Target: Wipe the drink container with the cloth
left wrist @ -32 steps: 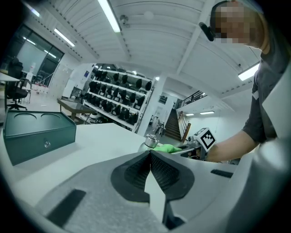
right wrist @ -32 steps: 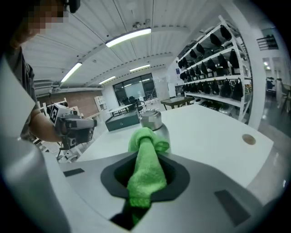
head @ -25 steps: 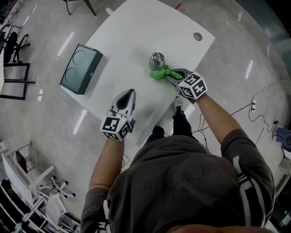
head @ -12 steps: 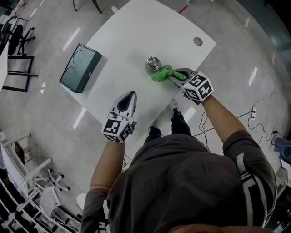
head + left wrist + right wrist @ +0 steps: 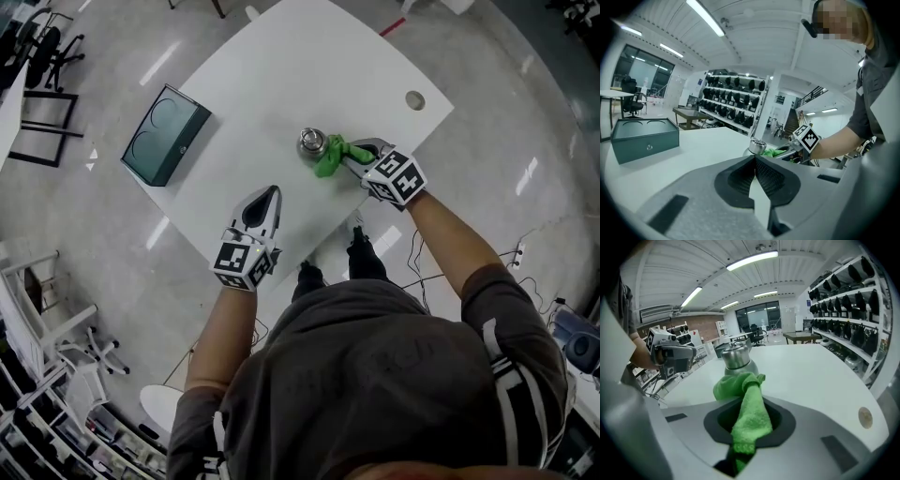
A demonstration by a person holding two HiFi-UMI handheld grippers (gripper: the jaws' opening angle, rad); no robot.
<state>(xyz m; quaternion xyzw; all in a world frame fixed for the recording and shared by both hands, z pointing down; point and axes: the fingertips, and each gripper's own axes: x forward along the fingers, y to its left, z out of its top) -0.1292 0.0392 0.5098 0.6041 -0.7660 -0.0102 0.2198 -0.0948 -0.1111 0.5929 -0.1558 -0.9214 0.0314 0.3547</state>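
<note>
Both arms out in front, right reaching farther.
Left gripper (image 5: 269,193) is level, its jaws pressed together with nothing between them; right gripper (image 5: 354,156) has its jaws clamped on the cloth (image 5: 330,156).

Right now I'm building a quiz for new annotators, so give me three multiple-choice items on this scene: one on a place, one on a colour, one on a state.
1. Where is the dark green box?
A) on the white table, near its edge
B) on the floor
C) on a shelf

2. What colour is the cloth at the steel flask?
A) blue
B) green
C) white

3. What state is the left gripper in?
A) open round the flask
B) shut on the cloth
C) shut and empty

Answers:
1 A: the head view shows the box standing on the tabletop by its edge.
2 B: the cloth is bright green where the right gripper clamps it.
3 C: in the left gripper view its jaws meet with nothing between them.
</note>
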